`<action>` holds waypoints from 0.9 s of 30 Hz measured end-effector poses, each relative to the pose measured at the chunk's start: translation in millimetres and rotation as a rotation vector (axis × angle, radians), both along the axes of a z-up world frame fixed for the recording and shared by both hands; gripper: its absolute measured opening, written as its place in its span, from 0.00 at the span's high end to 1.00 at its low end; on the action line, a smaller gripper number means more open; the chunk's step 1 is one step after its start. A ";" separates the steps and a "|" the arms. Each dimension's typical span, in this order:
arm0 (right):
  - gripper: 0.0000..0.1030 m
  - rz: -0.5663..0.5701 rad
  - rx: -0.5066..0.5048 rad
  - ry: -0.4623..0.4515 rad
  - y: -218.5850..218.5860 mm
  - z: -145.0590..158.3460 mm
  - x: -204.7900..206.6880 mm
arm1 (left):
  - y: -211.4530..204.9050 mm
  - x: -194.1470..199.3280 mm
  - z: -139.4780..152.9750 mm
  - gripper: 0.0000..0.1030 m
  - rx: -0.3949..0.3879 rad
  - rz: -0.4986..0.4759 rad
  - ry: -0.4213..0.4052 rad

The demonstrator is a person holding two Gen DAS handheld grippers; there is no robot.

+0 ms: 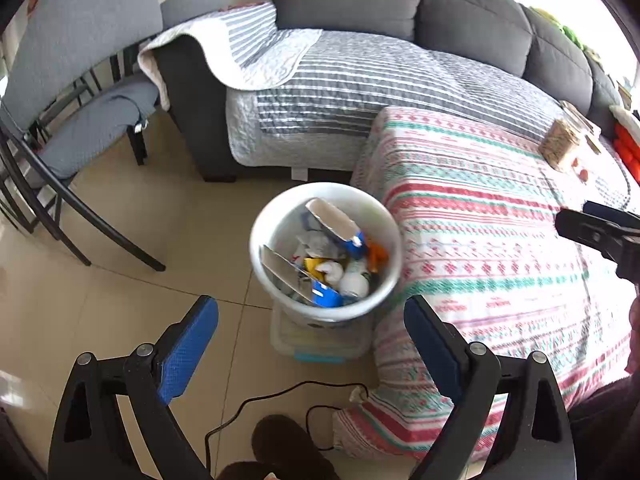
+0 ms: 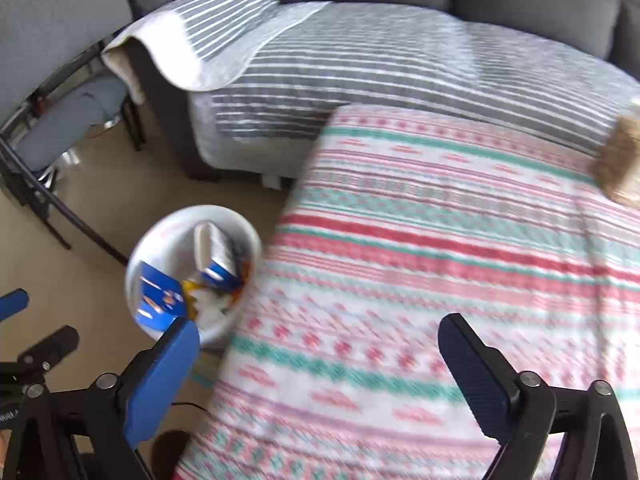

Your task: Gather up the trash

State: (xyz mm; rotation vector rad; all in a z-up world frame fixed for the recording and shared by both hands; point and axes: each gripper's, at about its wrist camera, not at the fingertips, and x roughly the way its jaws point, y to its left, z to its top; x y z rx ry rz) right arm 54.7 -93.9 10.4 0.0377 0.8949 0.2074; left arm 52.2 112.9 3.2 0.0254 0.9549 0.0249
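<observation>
A white bin (image 1: 280,216) stands on the floor beside the patterned cloth-covered table (image 1: 480,220). It holds blue cartons, crumpled paper and orange and yellow scraps (image 1: 328,256). My left gripper (image 1: 312,312) hangs open just above and in front of the bin, with nothing between its fingers. My right gripper (image 2: 320,332) is open and empty over the patterned cloth (image 2: 440,260); the bin (image 2: 160,240) lies to its left. The right gripper's black tips (image 1: 592,228) show at the right edge of the left wrist view.
A grey sofa (image 1: 400,8) with a striped quilt (image 1: 360,80) runs behind. Grey chairs (image 1: 80,80) with dark metal legs stand at left. A tan box (image 1: 560,144) sits on the table's far side. A black cable (image 1: 280,396) and a dark slipper (image 1: 288,444) lie on the floor.
</observation>
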 end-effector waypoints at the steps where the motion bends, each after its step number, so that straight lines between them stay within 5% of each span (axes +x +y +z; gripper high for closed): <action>1: 0.01 -0.014 -0.018 -0.012 -5.5 0.7 -10.3 | -5.3 -5.6 1.5 0.07 -0.002 -0.001 -0.007; 12: 0.01 -0.181 -0.083 -0.133 -54.2 -18.6 -104.2 | -52.6 -71.4 4.0 0.07 0.035 0.046 -0.113; 27: 0.01 -0.243 -0.102 -0.166 -68.3 -23.0 -119.6 | -85.9 -86.5 -9.4 0.07 0.035 0.016 -0.106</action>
